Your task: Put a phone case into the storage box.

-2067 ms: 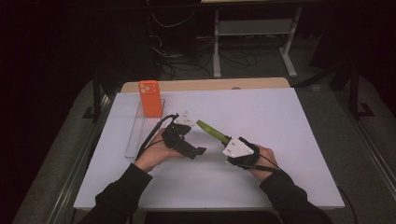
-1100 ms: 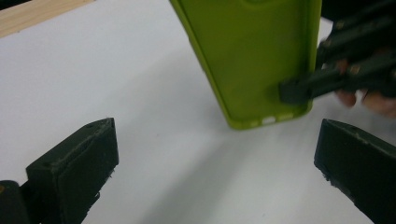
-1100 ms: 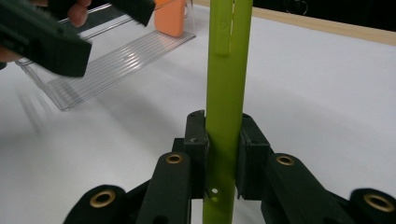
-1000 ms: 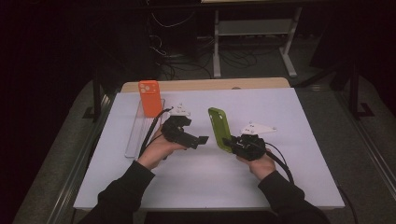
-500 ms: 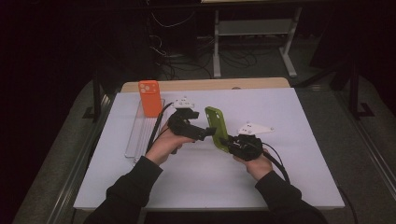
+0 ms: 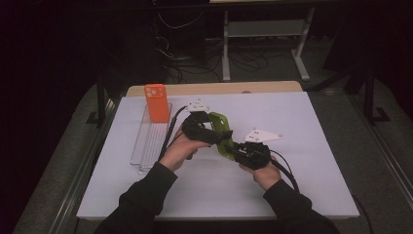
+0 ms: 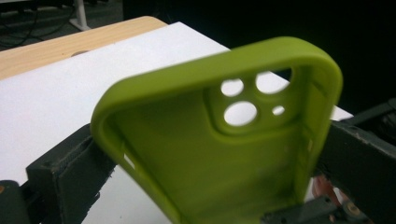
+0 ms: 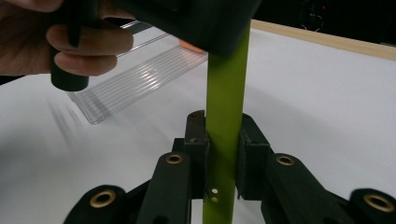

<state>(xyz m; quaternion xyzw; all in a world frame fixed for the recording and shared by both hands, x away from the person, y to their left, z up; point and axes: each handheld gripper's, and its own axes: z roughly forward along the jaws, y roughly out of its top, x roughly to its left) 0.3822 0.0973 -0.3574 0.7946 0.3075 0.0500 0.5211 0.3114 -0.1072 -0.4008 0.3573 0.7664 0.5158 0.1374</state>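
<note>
Clamping the green phone case (image 8: 225, 116) by its edge in my right gripper (image 8: 223, 140), I hold it upright above the table's middle so my left gripper (image 7: 205, 158), jaws open around it, can take its sides.

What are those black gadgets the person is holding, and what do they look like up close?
Each hand carries a black two-jaw gripper: the left gripper and the right gripper. Each has a pale grey three-cornered plate on top and trails a black cable. Up close, the jaw arms show brass-coloured pivot rings. The person wears dark long sleeves.
</note>
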